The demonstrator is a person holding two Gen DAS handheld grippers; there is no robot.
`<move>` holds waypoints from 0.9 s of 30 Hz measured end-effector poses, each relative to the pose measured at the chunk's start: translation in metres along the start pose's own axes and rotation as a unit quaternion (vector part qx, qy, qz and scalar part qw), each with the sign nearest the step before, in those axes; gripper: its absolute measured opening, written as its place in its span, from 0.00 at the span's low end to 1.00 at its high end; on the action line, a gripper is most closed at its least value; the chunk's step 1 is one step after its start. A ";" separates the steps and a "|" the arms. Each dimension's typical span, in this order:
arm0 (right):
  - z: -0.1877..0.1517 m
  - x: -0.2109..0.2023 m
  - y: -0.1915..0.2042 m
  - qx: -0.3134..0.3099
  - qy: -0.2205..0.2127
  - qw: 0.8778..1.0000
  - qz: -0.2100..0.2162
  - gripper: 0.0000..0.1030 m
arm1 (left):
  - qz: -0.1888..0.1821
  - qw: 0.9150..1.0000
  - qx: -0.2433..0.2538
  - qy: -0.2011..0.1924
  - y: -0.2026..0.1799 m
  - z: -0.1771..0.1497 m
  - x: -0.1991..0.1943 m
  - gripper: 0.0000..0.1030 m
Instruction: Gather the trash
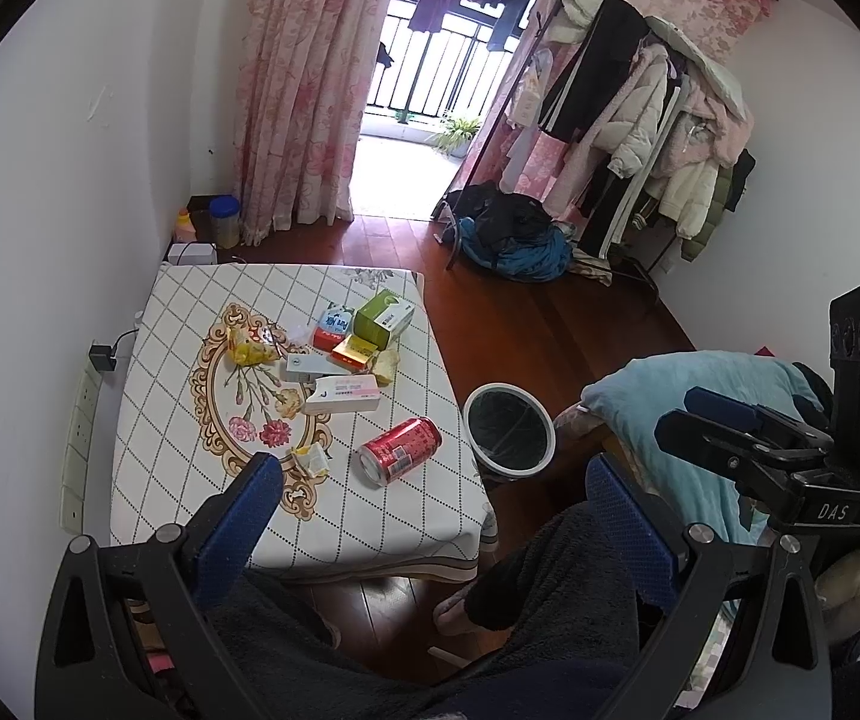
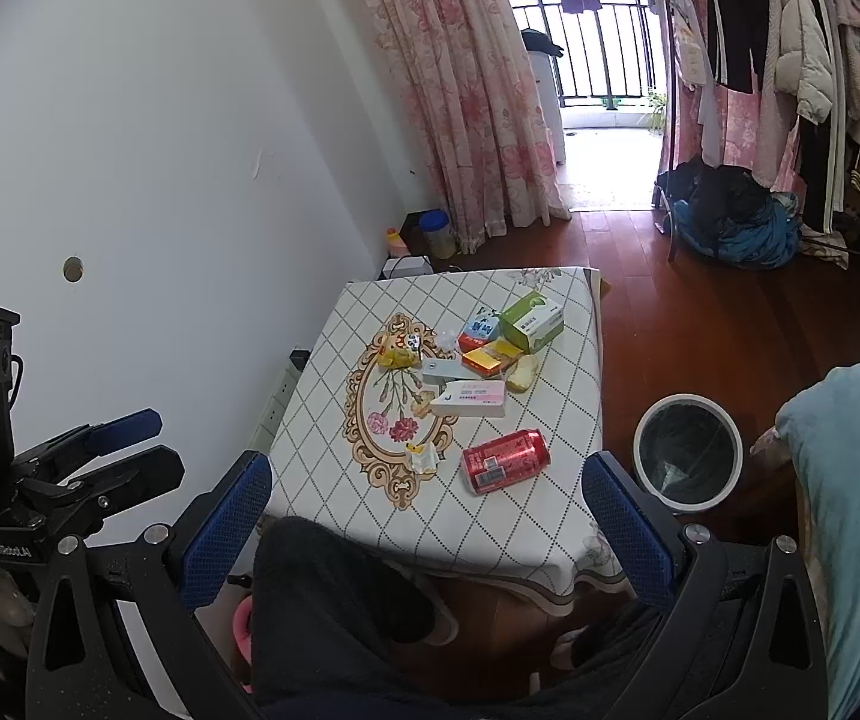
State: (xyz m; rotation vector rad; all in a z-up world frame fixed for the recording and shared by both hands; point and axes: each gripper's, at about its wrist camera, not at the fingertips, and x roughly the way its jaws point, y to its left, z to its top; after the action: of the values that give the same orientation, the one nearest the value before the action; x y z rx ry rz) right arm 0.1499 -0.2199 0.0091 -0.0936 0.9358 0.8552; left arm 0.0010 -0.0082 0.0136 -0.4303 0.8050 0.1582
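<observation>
A small table with a checked cloth (image 1: 189,468) (image 2: 556,516) holds the trash. A red can (image 1: 401,450) (image 2: 505,459) lies on its side near the front. A crumpled wrapper (image 1: 311,459) (image 2: 422,457) lies left of it. Behind are a white-pink box (image 1: 342,395) (image 2: 470,398), a green box (image 1: 384,319) (image 2: 533,320), a yellow snack bag (image 1: 251,348) (image 2: 398,354) and other small packs. A white bin with a black liner (image 1: 509,435) (image 2: 686,457) stands on the floor right of the table. My left gripper (image 1: 433,492) and right gripper (image 2: 426,492) are both open and empty, held above the table's front edge.
A white wall with a power strip (image 1: 78,420) runs along the table's left. A bed with a blue blanket (image 1: 700,396) (image 2: 850,480) is on the right. A clothes rack (image 1: 640,120) and a clothes pile (image 1: 514,234) stand behind. The person's knees (image 1: 550,588) are below.
</observation>
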 end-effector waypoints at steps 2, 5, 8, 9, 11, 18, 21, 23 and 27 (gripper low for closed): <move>0.001 0.000 0.000 0.000 0.000 1.000 0.000 1.00 | -0.001 1.000 -0.001 0.001 0.001 0.000 0.000 1.00; 0.000 -0.001 0.000 0.002 -0.001 1.000 -0.001 1.00 | 0.000 1.000 0.000 0.002 0.000 0.001 0.000 1.00; 0.002 -0.002 -0.002 0.008 -0.005 1.000 -0.001 1.00 | 0.010 1.000 -0.004 0.001 0.000 0.001 0.002 1.00; 0.002 -0.002 -0.004 0.014 -0.009 1.000 -0.003 1.00 | 0.021 1.000 -0.004 0.000 0.000 0.002 0.005 1.00; 0.001 0.002 -0.012 0.034 -0.016 0.999 -0.007 1.00 | 0.081 0.997 -0.009 0.002 0.005 0.002 0.021 1.00; -0.017 0.112 -0.075 0.187 0.055 0.981 0.000 1.00 | 0.254 0.964 -0.065 0.052 0.073 -0.025 0.126 1.00; -0.040 0.191 -0.104 0.253 0.118 0.960 -0.003 1.00 | 0.272 0.953 -0.094 0.092 0.106 -0.041 0.170 1.00; -0.055 0.242 -0.117 0.279 0.146 0.949 -0.012 1.00 | 0.274 0.947 -0.116 0.120 0.126 -0.052 0.196 1.00; -0.077 0.326 -0.141 0.329 0.181 0.927 -0.029 1.00 | 0.273 0.937 -0.149 0.157 0.153 -0.071 0.239 1.00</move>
State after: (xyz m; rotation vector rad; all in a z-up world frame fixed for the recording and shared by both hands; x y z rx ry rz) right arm 0.2917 -0.1507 -0.3179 0.3109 1.5197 0.4356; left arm 0.0726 0.0938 -0.2513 -0.5167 1.2113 0.7520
